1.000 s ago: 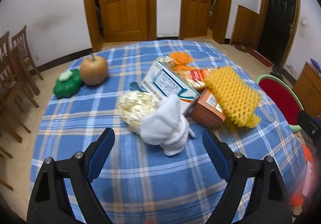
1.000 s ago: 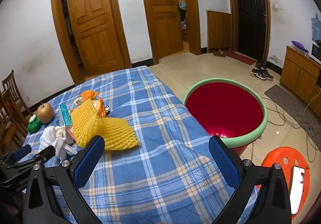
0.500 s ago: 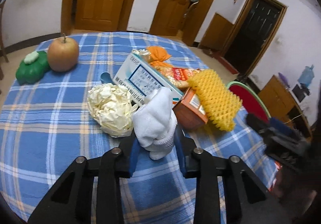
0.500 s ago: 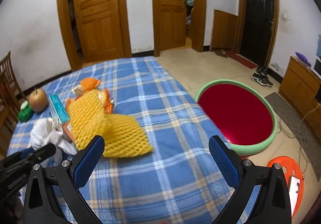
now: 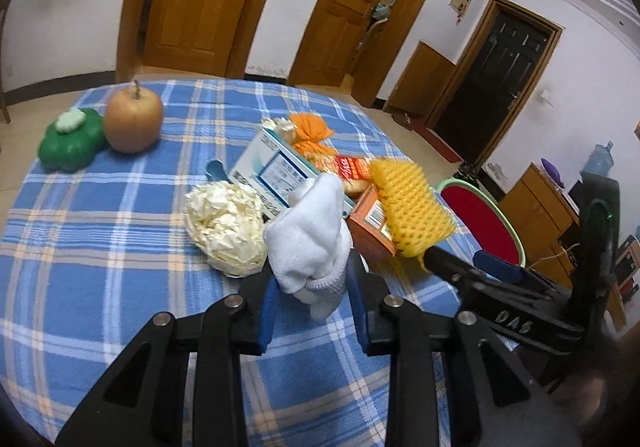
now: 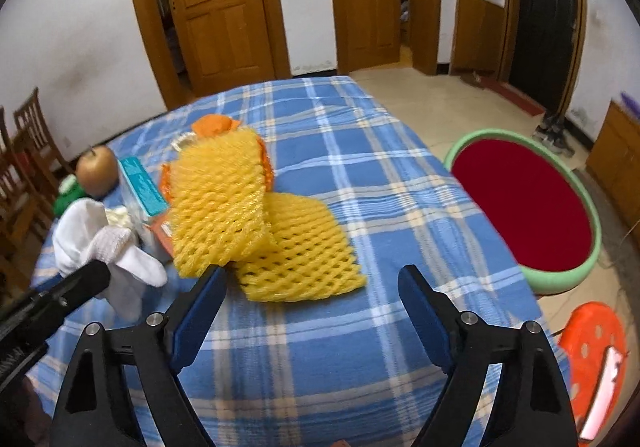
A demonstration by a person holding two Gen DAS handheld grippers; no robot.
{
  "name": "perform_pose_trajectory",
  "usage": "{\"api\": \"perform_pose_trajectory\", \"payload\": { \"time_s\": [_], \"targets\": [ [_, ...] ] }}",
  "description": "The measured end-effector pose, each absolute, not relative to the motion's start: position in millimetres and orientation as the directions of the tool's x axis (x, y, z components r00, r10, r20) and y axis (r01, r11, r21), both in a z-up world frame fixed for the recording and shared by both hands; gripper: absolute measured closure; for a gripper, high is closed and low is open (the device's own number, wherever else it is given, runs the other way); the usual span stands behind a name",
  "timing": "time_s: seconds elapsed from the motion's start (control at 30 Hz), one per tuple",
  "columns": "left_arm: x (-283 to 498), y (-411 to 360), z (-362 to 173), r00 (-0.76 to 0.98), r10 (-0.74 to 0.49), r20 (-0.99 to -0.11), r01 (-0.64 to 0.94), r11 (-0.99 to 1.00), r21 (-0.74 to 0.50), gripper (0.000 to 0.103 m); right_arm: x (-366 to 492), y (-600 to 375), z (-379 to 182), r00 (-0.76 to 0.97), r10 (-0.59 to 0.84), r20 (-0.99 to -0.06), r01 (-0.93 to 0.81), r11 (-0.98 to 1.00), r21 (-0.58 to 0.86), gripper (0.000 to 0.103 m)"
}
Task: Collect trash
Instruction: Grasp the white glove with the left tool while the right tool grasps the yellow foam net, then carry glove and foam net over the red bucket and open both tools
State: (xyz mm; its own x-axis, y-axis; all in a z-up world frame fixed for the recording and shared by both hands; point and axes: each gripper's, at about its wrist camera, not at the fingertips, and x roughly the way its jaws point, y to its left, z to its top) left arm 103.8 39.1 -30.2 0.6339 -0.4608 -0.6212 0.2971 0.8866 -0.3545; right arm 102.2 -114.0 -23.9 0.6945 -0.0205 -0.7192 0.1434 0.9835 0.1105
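Gripping the white cloth wad, left gripper pads pressing its lower sides, wad standing upright between them on the blue plaid worktop. Hovering with jaws wide and nothing between the pads, right gripper having just been closing a little, pointing at the yellow foam net lying straight ahead, near the tips. Lying well off to the right beyond the worktop edge, low by the floor, red basin with green rim, probably the place for trash, nearer the right hand. Running away from the right gripper, long axis of the net, far half folded up against the orange carton. Crowding just left of the wad, crumpled paper ball. Hiding behind the net and the white box, most of the snack wrapper; carton base unreadable. Sitting apart at the far left, apple, likely not trash.
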Motion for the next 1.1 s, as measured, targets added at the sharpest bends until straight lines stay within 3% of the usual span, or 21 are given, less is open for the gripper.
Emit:
{"api": "perform_pose_trajectory", "payload": {
  "time_s": [0.53, 0.67, 0.9, 1.1],
  "targets": [
    [97, 50, -13, 0.697, -0.330, -0.636, 0.159, 0.937, -0.312, 0.072, 112, -115, -2, 0.713, 0.183, -0.677, 0.018, 0.960, 0.278, 0.015],
    [97, 49, -11, 0.705, -0.303, -0.641, 0.138, 0.945, -0.296, 0.072, 124, -110, -8, 0.696, 0.224, -0.682, -0.013, 0.954, 0.300, 0.033],
    [96, 44, -5, 0.714, -0.273, -0.645, 0.127, 0.956, -0.264, 0.072, 135, -112, -18, 0.673, 0.303, -0.675, -0.033, 0.924, 0.381, 0.081],
    [91, 35, 4, 0.719, -0.279, -0.636, 0.147, 0.956, -0.253, 0.072, 116, -120, 0, 0.717, 0.316, -0.621, -0.062, 0.916, 0.396, 0.091]
  ]
}}
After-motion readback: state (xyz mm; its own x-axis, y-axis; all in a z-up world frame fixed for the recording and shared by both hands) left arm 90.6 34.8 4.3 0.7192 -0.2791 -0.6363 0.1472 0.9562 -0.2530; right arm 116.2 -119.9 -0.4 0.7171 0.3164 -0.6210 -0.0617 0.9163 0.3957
